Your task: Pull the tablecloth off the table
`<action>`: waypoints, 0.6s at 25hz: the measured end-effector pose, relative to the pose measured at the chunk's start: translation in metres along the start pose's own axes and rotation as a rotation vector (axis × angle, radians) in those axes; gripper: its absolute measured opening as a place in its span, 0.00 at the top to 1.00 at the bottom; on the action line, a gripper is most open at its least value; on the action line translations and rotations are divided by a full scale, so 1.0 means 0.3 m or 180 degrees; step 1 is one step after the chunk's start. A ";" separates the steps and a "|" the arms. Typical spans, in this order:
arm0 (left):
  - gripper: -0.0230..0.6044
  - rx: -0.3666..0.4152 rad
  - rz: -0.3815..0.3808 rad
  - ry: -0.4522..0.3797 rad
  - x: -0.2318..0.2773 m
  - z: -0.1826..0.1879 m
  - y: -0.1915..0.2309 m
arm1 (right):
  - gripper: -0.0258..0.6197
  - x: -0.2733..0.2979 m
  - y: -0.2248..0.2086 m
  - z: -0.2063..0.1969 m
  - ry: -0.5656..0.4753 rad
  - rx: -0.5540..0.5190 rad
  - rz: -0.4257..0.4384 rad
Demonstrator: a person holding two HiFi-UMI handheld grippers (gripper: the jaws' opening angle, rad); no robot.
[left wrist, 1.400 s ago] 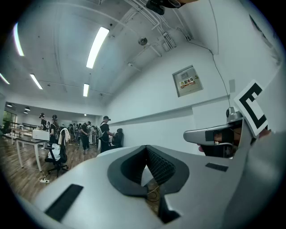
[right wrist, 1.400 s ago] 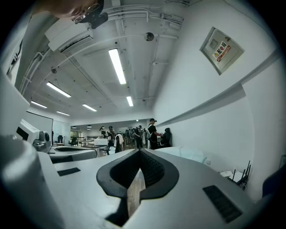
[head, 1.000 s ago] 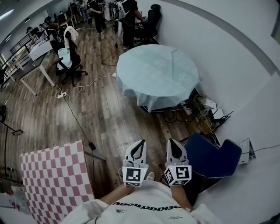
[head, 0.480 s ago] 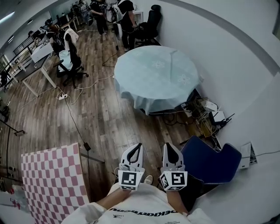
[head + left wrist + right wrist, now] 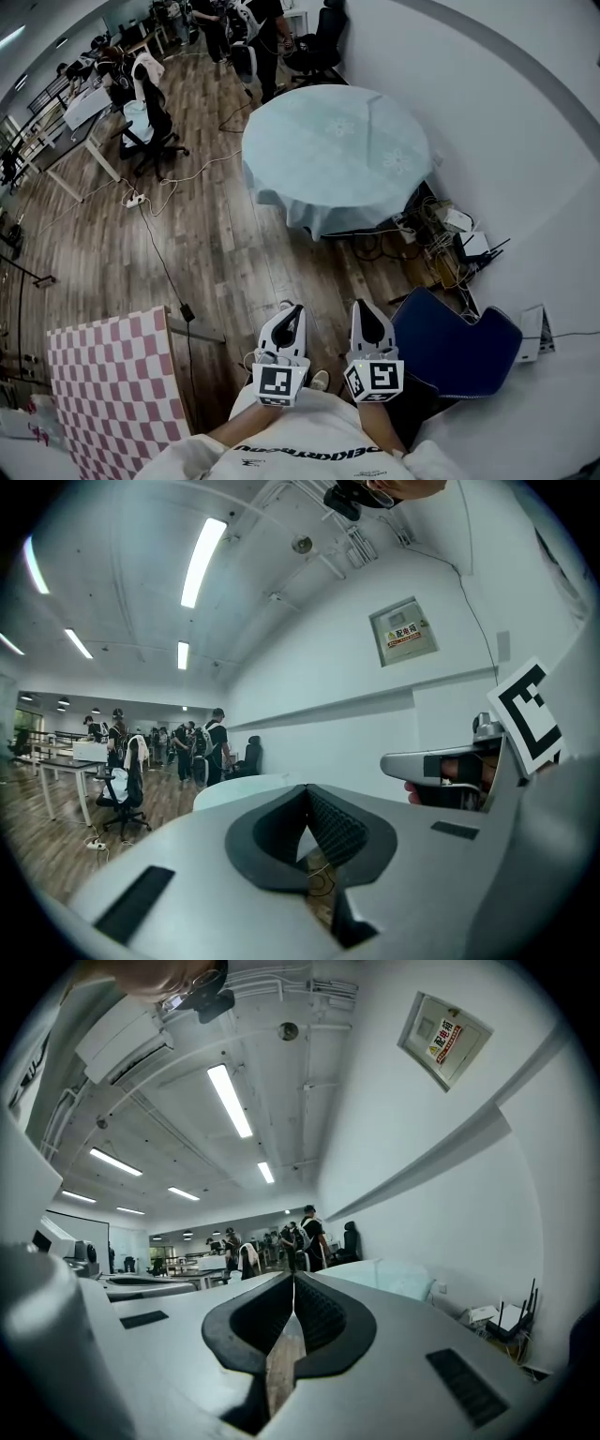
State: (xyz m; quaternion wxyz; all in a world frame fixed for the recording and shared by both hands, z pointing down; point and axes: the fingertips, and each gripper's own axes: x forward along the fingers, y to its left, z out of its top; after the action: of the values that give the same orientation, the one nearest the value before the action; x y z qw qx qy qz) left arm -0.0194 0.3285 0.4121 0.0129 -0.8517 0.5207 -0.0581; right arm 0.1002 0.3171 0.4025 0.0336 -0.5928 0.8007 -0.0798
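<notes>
A round table under a pale blue tablecloth stands by the white wall, well ahead of me across the wood floor. The cloth hangs over the rim all round. Both grippers are held close to my body, far short of the table. My left gripper is shut with nothing in it, and my right gripper beside it is shut and empty too. In the left gripper view the tablecloth shows beyond the closed left gripper. In the right gripper view the tablecloth lies right of the closed right gripper.
A dark blue chair sits right beside me at the wall. A pink checked cloth covers something at my lower left. Cables trail over the floor. Boxes and wiring lie under the table's right side. People and office chairs stand beyond.
The view has shifted a little toward the table, which now sits slightly higher in the head view. Both grippers stay shut and side by side near my body.
</notes>
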 end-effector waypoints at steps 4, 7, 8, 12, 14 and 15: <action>0.94 -0.0041 -0.0032 -0.0004 0.113 -0.020 0.048 | 0.90 0.123 -0.030 -0.001 0.0027 -0.0034 0.0000; 0.94 -0.0088 -0.0039 -0.0019 0.226 -0.028 0.119 | 0.90 0.237 -0.046 0.000 0.0046 -0.0063 -0.0002; 0.94 -0.0102 -0.0040 -0.0027 0.264 -0.028 0.146 | 0.90 0.277 -0.052 0.002 0.0047 -0.0073 -0.0009; 0.94 -0.0133 -0.0119 -0.0056 0.439 -0.021 0.249 | 0.90 0.462 -0.097 0.012 0.0043 -0.0083 -0.0092; 0.94 -0.0145 -0.0198 -0.0069 0.531 -0.015 0.297 | 0.90 0.555 -0.126 0.025 0.0049 -0.0090 -0.0155; 0.94 -0.0150 -0.0233 -0.0075 0.577 -0.010 0.324 | 0.90 0.602 -0.139 0.034 0.0054 -0.0098 -0.0186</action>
State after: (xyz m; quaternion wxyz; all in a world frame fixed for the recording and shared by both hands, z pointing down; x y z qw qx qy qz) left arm -0.0276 0.1304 0.4218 -0.0031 -0.8709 0.4902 -0.0363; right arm 0.0879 0.1319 0.4069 0.0154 -0.6157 0.7844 -0.0734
